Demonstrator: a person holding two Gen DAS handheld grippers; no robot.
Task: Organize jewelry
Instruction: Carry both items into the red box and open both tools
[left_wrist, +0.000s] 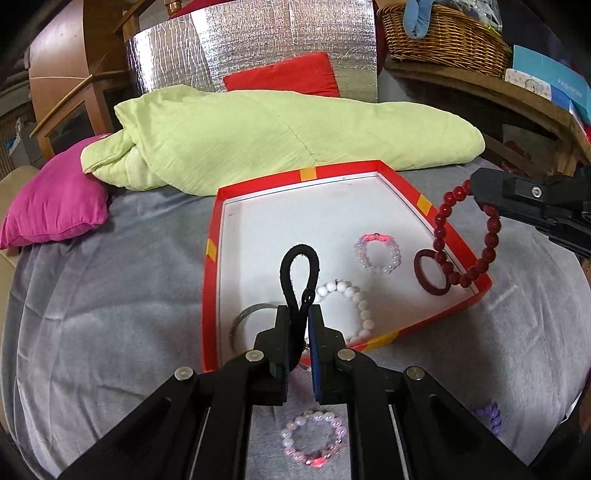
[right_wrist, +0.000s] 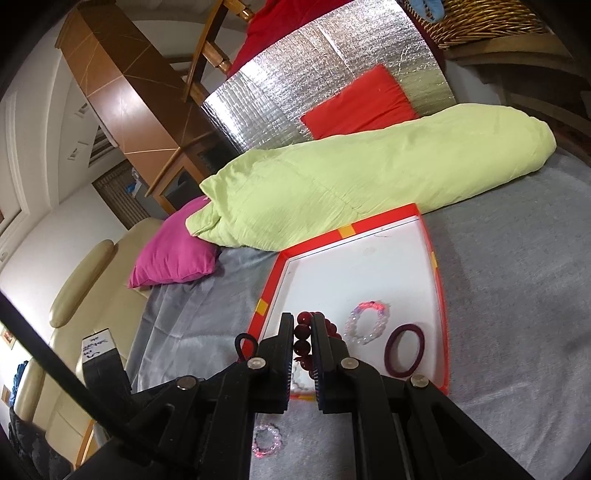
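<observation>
Black hair tie (left_wrist: 300, 273) clamped in left jaws, lower end hidden; right jaws clamp half-hidden red bead bracelet (right_wrist: 303, 329).

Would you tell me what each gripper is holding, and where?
Left gripper pinches black hair tie at its lower end; right gripper clamps dark red bead bracelet by its top beads.

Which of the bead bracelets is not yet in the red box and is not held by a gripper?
The pink-and-white bead bracelet lying on the grey blanket, outside the red box.

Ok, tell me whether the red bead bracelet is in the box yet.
Not yet. The red bead bracelet hangs from the right gripper above the box edge.
</observation>
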